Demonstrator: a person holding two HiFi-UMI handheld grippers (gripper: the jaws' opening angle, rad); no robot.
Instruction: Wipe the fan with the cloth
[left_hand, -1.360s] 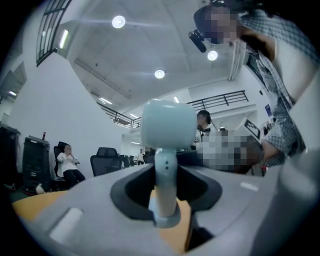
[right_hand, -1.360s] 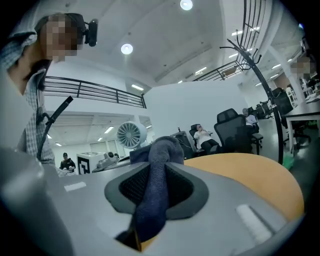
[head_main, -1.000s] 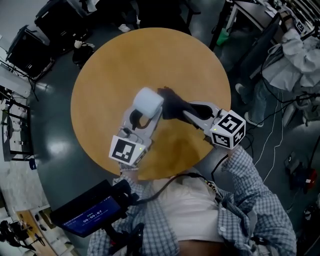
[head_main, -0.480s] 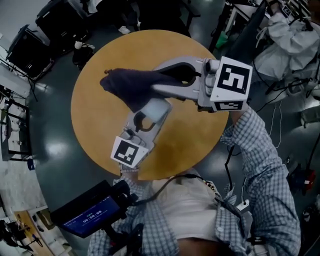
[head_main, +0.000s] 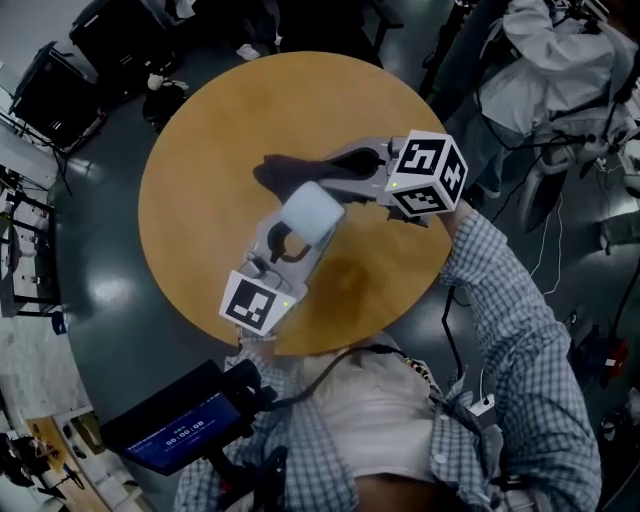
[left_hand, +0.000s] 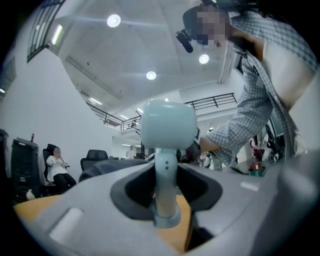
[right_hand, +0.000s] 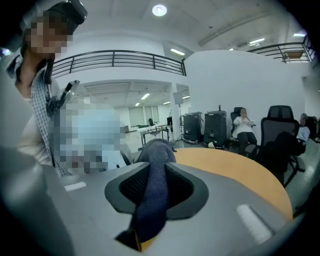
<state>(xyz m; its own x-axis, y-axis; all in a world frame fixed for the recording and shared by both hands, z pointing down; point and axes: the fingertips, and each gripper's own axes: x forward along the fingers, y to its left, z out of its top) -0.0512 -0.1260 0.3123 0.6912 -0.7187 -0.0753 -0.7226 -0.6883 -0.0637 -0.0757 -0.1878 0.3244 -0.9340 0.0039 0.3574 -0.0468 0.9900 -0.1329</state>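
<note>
In the head view the small pale-blue fan (head_main: 314, 213) is held over the round wooden table (head_main: 200, 150). My left gripper (head_main: 295, 234) is shut on its stem. The left gripper view shows the stem (left_hand: 165, 185) upright between the jaws, with the rounded fan head (left_hand: 168, 124) above. My right gripper (head_main: 338, 166) reaches in from the right and is shut on a dark blue cloth (head_main: 288, 172). That cloth hangs just beyond the fan head. In the right gripper view the cloth (right_hand: 152, 192) runs as a thick fold through my right gripper (right_hand: 152, 200).
A tablet (head_main: 180, 425) hangs at the person's chest, lower left. Black cases (head_main: 60, 90) stand on the floor at upper left. A person (head_main: 560, 60) sits at upper right. More seated people and office chairs (right_hand: 280, 125) ring the table.
My right gripper rose from the fan's near right side, swept the cloth over the fan to the table's left, then drew back right. My left gripper and the fan stayed put.
</note>
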